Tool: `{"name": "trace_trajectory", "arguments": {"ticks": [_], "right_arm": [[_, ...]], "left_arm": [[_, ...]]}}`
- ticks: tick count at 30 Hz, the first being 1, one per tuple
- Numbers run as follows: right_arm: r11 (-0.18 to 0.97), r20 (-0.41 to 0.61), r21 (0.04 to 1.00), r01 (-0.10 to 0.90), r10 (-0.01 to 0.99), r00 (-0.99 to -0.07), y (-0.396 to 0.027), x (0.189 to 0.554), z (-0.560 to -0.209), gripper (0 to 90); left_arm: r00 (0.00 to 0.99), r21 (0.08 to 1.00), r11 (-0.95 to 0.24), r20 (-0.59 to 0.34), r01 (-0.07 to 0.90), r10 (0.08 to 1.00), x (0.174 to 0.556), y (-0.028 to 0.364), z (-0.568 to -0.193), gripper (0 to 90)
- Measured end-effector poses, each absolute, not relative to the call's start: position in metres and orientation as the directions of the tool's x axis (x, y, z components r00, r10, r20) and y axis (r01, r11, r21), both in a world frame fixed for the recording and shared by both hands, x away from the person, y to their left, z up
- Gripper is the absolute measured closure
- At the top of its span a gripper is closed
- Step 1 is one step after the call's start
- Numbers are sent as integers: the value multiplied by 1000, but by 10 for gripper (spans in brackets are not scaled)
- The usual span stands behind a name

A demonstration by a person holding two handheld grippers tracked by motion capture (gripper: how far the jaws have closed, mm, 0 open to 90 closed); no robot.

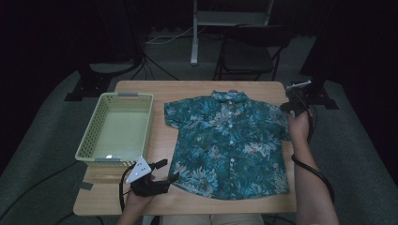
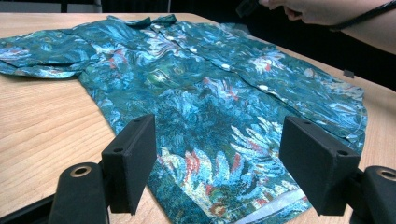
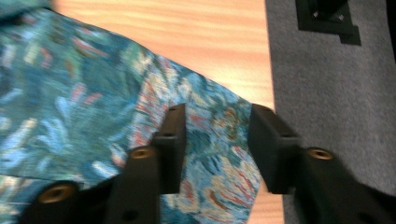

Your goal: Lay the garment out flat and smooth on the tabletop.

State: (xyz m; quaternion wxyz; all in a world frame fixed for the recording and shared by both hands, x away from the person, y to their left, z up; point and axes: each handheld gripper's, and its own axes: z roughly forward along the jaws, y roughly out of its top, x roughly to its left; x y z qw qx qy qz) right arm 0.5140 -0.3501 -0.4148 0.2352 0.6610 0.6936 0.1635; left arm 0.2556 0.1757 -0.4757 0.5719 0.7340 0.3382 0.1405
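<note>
While the left tool [image 1: 164,170] rests low at the near left hem of the shirt [image 1: 230,143], its jaws stand apart and empty, the hem just ahead of them. Above the shirt's right sleeve, the right tool [image 3: 215,149] hangs with jaws parted, gripping nothing. Spread flat, buttoned, collar far, the shirt lies on the desk [image 1: 164,136] beside a basket [image 1: 89,140].

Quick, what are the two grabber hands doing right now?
Left gripper: open, holding nothing, at the shirt's bottom corner.
Right gripper: open over the shirt's sleeve, holding nothing.
</note>
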Motion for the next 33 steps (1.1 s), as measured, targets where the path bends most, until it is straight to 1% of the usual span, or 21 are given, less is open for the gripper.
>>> {"name": "trace_trajectory", "arguments": {"ticks": [1,3,4,7,9,11,12,14,16,18,24,28,31,33], "right_arm": [[67,-96,538,840,995,-18,-352,513,-417,533],[47,-55,543,838,998,-20,-357,510,-420,441],[31,-16,538,842,1000,-26,-358,509,-423,424],[16,17,545,838,999,-30,-358,502,-432,319],[34,37,563,826,997,-66,-357,495,-439,164],[61,27,602,796,995,-96,-354,487,-443,157],[79,12,622,779,994,-110,-353,482,-446,129],[89,5,650,754,993,-121,-351,475,-450,129],[50,63,665,745,991,-122,-353,467,-453,129],[32,86,696,718,988,-128,-353,459,-455,129],[49,105,734,678,977,-184,-353,433,-456,128],[80,86,749,658,972,-217,-351,414,-459,127],[58,120,758,650,967,-226,-352,400,-460,127],[51,124,769,637,966,-228,-353,389,-459,127]], "left_arm": [[733,935,-118,-179,334,656,255,176,-476,287],[734,936,-123,-172,330,656,255,175,-476,287],[736,937,-124,-169,326,656,255,175,-476,287],[735,938,-122,-170,326,657,255,175,-476,287],[733,937,-117,-176,330,657,255,176,-476,287],[735,938,-117,-174,326,655,255,176,-476,287],[735,938,-117,-173,325,655,254,176,-476,287],[737,939,-118,-172,323,653,254,176,-476,287],[737,939,-117,-172,323,653,254,176,-476,287],[737,940,-115,-172,322,654,254,176,-476,287],[736,938,-121,-171,325,655,255,175,-476,287],[735,938,-120,-172,326,656,255,176,-476,287],[736,939,-119,-170,323,656,254,175,-476,287],[735,938,-120,-170,324,657,254,176,-476,287]]}}
